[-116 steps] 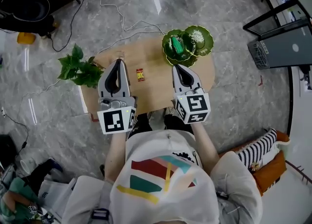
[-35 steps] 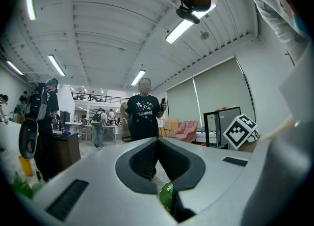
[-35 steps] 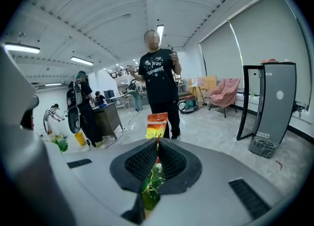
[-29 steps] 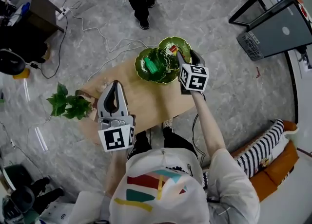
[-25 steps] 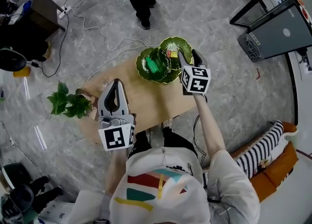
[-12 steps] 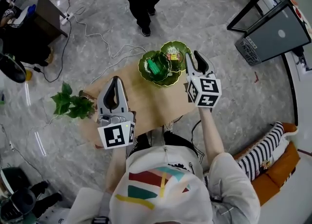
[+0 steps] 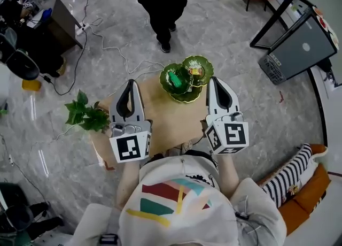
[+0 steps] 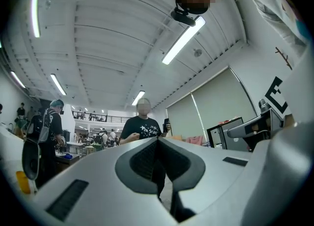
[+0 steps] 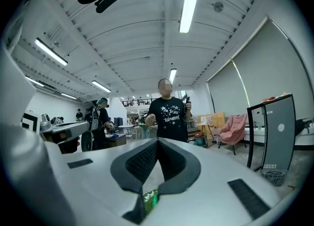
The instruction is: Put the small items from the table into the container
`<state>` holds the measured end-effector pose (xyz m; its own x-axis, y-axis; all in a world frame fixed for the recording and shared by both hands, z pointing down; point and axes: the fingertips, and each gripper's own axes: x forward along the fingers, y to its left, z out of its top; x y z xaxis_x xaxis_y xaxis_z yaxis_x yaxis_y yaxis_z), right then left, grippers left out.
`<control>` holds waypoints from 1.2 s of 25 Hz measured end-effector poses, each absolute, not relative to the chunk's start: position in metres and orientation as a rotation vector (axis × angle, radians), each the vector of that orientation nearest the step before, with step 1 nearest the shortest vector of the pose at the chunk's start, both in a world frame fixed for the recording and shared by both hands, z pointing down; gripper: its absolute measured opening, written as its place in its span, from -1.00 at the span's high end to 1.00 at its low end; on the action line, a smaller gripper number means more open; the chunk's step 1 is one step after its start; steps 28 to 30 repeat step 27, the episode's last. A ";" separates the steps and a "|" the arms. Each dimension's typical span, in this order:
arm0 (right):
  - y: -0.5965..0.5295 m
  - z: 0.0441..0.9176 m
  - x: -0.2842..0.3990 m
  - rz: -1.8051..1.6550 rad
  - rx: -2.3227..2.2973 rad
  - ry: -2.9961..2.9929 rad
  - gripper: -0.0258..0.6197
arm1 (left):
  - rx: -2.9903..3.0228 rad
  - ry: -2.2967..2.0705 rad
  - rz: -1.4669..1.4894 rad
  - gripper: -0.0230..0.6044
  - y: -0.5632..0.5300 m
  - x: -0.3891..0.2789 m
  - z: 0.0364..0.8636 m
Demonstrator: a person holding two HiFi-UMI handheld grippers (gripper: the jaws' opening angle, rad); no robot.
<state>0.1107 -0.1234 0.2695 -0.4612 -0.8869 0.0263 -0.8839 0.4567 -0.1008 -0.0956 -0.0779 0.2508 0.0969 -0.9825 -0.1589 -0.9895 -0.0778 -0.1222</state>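
Items lie in the green container (image 7: 188, 99) at the far right corner of the counter (image 7: 165, 119): a green one (image 7: 175, 79) and a small red and yellow one (image 7: 194, 70). The left hand-held gripper (image 7: 130, 83) is over the left edge. The right hand-held gripper (image 7: 213, 79) is near the container. Both have jaws closed tight, holding nothing.

Below you, at the centre of the frame, a small light-wood table (image 7: 165, 115) stands on a grey marble floor (image 7: 235, 41). A green leaf-shaped container (image 7: 187, 97) sits at the table's upper right end. A leafy green plant (image 7: 85, 115) shows at its left edge, on the top or just beside it; the head view does not settle which.
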 end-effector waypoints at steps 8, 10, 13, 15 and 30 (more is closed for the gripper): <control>-0.112 0.269 0.083 -0.138 -1.538 2.705 0.88 | -2.109 2.017 0.059 0.91 -0.066 -0.115 0.240; -0.114 0.266 0.079 -0.121 -1.529 2.707 0.88 | -2.097 2.026 0.060 0.91 -0.065 -0.120 0.239; -0.114 0.267 0.078 -0.129 -1.527 2.707 0.88 | -2.092 2.034 0.061 0.91 -0.063 -0.123 0.240; -0.114 0.267 0.079 -0.129 -1.530 2.709 0.88 | -2.094 2.037 0.062 0.91 -0.063 -0.123 0.241; -0.111 0.267 0.083 -0.132 -1.538 2.706 0.88 | -2.112 2.027 0.063 0.91 -0.060 -0.120 0.242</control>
